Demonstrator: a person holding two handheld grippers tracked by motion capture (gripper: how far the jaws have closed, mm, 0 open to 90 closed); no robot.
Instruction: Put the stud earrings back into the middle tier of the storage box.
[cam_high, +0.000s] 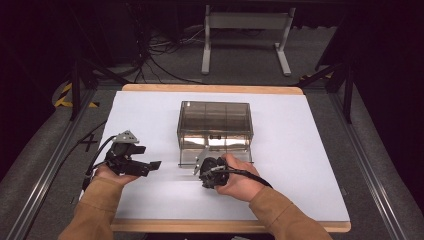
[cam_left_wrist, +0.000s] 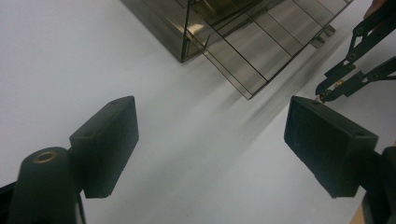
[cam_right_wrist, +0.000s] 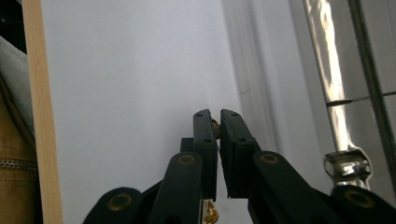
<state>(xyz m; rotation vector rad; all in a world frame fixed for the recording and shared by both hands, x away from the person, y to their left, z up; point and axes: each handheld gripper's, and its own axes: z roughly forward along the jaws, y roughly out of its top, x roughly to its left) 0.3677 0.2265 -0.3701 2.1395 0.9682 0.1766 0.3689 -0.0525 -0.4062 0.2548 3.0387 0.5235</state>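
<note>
A smoky clear plastic box (cam_high: 215, 117) with compartments stands in the middle of the white sheet, its low drawer (cam_high: 216, 154) pulled out toward me. My right gripper (cam_high: 197, 170) rests just in front of that drawer, and in the right gripper view its jaws (cam_right_wrist: 218, 116) are shut on a small gold piece (cam_right_wrist: 215, 124). More gold glints lower between the jaws. A shiny metal knob (cam_right_wrist: 348, 165) of the drawer shows beside them. My left gripper (cam_high: 152, 165) lies at the left, pointing at the box (cam_left_wrist: 224, 28). Its jaws (cam_left_wrist: 211, 105) stand wide open over bare paper.
The white sheet (cam_high: 300, 150) covers a wooden table, whose edge (cam_right_wrist: 42, 116) runs close by my right hand. Metal rails flank the table on both sides. A white table frame (cam_high: 245, 30) and cables lie on the floor beyond.
</note>
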